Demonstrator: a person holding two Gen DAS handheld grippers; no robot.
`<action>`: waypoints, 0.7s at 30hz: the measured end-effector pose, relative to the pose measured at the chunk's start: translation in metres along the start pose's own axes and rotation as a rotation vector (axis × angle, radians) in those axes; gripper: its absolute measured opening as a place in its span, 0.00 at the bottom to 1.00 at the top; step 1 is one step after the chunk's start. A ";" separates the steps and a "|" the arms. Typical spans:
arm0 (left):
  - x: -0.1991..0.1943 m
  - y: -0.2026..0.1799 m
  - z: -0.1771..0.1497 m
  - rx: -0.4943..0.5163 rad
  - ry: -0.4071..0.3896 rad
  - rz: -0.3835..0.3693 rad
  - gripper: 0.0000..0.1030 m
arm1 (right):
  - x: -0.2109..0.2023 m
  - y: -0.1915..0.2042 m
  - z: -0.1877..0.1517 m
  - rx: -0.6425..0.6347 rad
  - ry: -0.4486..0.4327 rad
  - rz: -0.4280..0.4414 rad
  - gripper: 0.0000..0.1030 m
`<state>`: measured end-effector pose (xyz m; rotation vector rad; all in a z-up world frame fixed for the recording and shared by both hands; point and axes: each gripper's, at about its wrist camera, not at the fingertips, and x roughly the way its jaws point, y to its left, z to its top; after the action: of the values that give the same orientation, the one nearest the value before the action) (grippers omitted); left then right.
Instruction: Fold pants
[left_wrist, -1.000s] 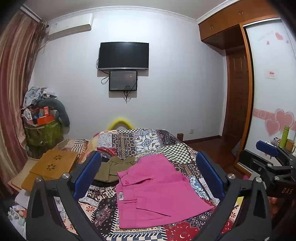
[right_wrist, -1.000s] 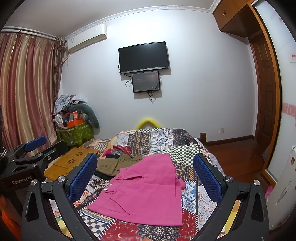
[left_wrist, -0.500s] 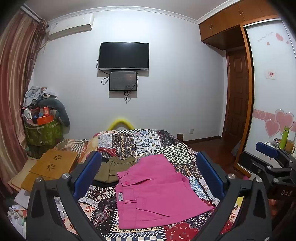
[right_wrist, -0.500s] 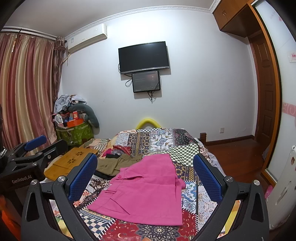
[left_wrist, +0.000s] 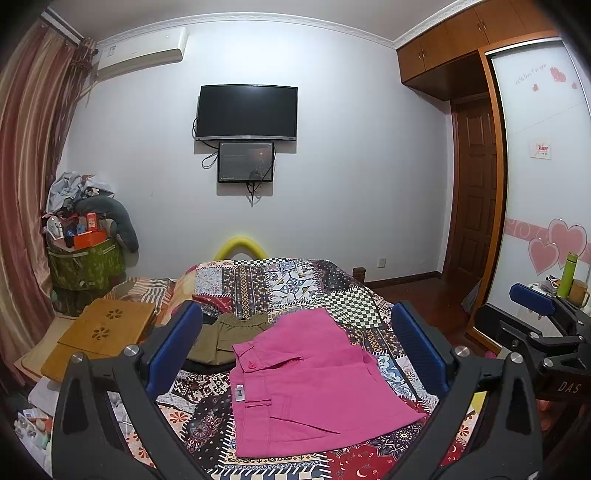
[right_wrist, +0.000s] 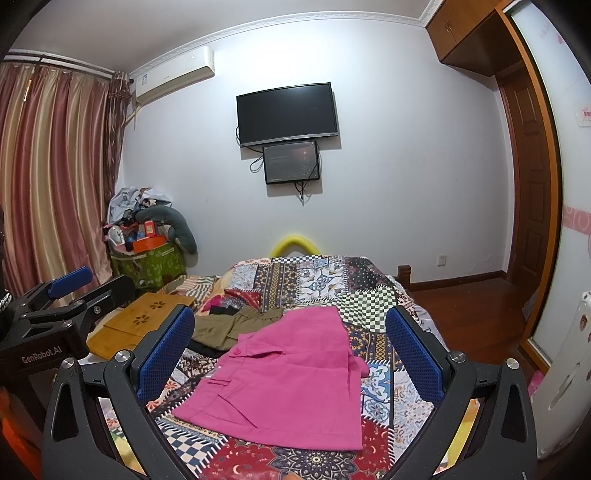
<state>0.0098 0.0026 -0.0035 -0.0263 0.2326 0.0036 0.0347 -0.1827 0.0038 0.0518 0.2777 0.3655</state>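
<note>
Left wrist view: nothing has shifted over the last second. The left gripper hangs wide open and empty, pink pants flat on the patchwork quilt between its jaws. The right gripper likewise gapes; folding hasn't begun.

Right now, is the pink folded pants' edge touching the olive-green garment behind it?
Touching. In the right wrist view the pink pants overlap the olive-green garment at the waistband corner, no quilt showing between.
</note>
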 end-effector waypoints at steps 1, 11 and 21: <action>0.000 0.000 0.000 0.000 0.000 0.000 1.00 | 0.000 0.000 0.000 0.000 0.001 0.000 1.00; 0.004 0.000 0.001 -0.001 0.006 -0.001 1.00 | 0.000 0.001 0.001 -0.006 0.005 -0.004 1.00; 0.024 0.005 -0.005 -0.008 0.036 -0.003 1.00 | 0.011 -0.005 -0.002 0.008 0.029 -0.006 1.00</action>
<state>0.0321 0.0075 -0.0137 -0.0347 0.2690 0.0011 0.0464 -0.1836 -0.0012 0.0539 0.3084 0.3589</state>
